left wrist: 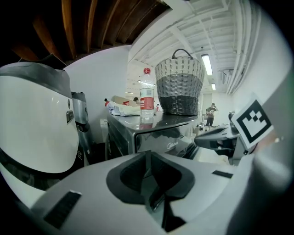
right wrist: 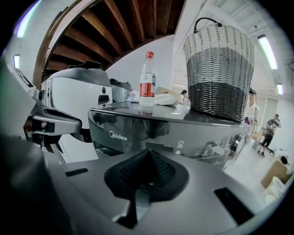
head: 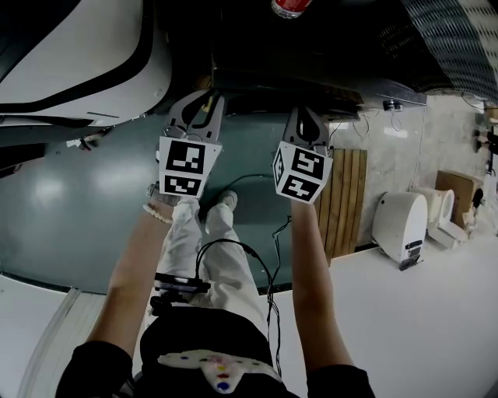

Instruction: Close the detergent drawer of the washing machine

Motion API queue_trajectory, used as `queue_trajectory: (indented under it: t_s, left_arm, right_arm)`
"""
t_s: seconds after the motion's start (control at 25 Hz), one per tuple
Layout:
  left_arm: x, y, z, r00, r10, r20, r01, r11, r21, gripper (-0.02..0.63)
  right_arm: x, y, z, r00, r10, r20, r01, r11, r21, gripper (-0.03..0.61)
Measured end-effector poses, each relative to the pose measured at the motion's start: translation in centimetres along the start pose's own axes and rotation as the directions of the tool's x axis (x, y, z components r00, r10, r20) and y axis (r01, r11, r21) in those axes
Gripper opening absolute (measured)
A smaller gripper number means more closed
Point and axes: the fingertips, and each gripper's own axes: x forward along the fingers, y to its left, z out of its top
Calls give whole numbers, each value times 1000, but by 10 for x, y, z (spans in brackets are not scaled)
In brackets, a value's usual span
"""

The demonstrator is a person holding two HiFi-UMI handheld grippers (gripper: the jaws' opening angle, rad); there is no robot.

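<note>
Jaws pressed together, holding nothing: left tool [left wrist: 148,153], right tool [right wrist: 147,152]. On the washing machine [right wrist: 183,133], the drawer [right wrist: 115,136] lay at 11 o'clock of the right tool, probably the nearer.

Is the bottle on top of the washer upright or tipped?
Upright: the bottle stands cap-up on the washing machine top, left of the basket.

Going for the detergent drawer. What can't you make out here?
Detergent drawer: open or shut, cannot tell.
Head view: washing machine too dark; bottle cut by the top edge.
Right gripper view: right hand-held gripper covers the panel under the Midea logo.
Left gripper view: left hand-held gripper hides the machine's lower front.
</note>
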Motion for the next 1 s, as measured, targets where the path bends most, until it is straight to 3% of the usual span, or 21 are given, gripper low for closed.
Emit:
queue_trajectory:
  t_s: [0.12,1.0]
  left_arm:
    - [-13,-6,6,999,-39,11,39,999,5,11]
    - [-121,-65,100,972,-211,105,196,971,140,11]
  right_arm:
    - [-14,6,6,1000,6,16,-7,1000,9,3]
    - [-147,40,80,985,76,152,-70,997,-45,5]
